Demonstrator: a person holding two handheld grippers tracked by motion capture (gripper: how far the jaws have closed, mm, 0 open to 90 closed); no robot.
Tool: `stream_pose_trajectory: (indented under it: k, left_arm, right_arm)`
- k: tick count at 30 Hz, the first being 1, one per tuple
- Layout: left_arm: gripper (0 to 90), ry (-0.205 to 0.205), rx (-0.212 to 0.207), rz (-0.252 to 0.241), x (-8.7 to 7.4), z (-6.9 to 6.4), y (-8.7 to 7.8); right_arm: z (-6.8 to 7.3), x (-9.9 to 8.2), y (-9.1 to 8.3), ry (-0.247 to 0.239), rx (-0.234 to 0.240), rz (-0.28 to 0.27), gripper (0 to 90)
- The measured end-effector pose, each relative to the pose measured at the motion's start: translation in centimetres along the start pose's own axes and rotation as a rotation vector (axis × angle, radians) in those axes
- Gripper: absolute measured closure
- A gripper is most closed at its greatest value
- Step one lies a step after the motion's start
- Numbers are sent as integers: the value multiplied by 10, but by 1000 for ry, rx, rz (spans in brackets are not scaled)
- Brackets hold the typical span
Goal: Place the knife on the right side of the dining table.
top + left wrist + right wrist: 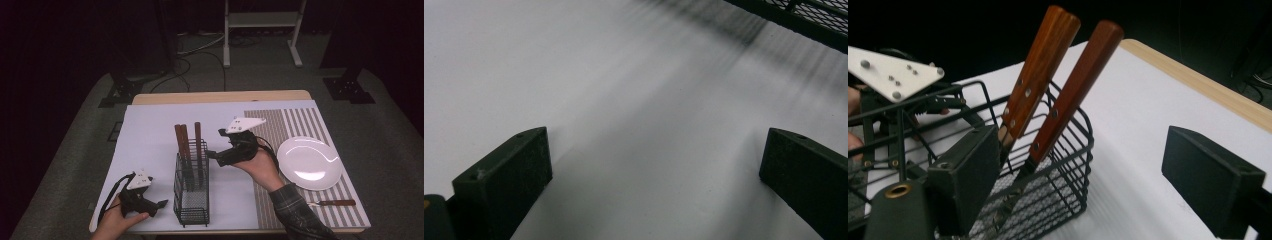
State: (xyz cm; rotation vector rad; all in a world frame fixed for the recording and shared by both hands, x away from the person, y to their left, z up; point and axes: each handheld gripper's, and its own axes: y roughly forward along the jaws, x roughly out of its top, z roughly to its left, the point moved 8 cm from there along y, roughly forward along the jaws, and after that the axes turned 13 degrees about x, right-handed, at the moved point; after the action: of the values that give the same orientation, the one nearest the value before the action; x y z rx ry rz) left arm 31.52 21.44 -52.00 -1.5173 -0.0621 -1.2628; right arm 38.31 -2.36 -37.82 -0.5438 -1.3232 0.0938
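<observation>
Right gripper [212, 155] hangs with jaws spread wide, holding nothing, just beside the black wire basket [191, 192], where wooden-handled utensils [186, 141] stand tilted. Left gripper [159, 205], jaws also wide apart and unladen, rests low on the white mat [150, 135] near the basket's front corner.

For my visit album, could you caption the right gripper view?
Open right claw beside a black wire caddy holding wooden-handled cutlery upright.
</observation>
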Motion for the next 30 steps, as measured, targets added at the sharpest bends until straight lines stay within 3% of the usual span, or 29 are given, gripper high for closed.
stream_pose_trajectory:
  k: [16, 23, 30]
  left_arm:
    - [0, -2, 0, -1, 0, 0, 0]
    - [0, 1, 0, 0, 0, 0, 0]
    - [0, 1, 0, 0, 0, 0, 0]
  right_arm:
    - [-8, 23, 23, 9, 33, -56, 253]
    - [-14, 34, 31, 9, 56, -90, 381]
    - [-18, 36, 36, 18, 85, -83, 473]
